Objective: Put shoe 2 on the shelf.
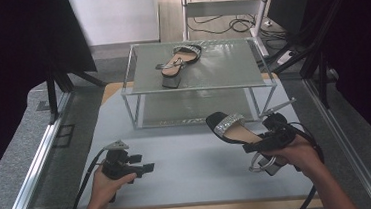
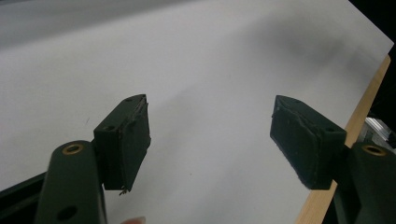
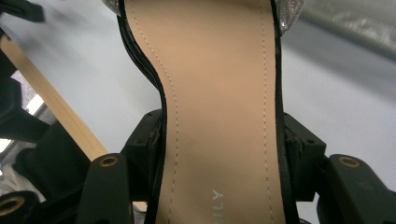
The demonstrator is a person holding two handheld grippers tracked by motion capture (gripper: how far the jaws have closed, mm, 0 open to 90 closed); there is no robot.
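1. Right gripper (image 1: 269, 139) – jaws clamped on both edges of the sandal (image 1: 231, 129) at its narrow waist; the tan insole runs up between the two pads in the right gripper view.
2. Sandal is held off the grey mat (image 1: 188, 169), toe with its glitter strap pointing toward the wire shelf (image 1: 136, 78), near its front right leg.
3. Second sandal (image 1: 177, 62) lies on the shelf's top level, well apart from the held one.
4. Left gripper (image 2: 210, 140) – jaws spread wide, nothing between them; it hovers low over the mat at the near left.
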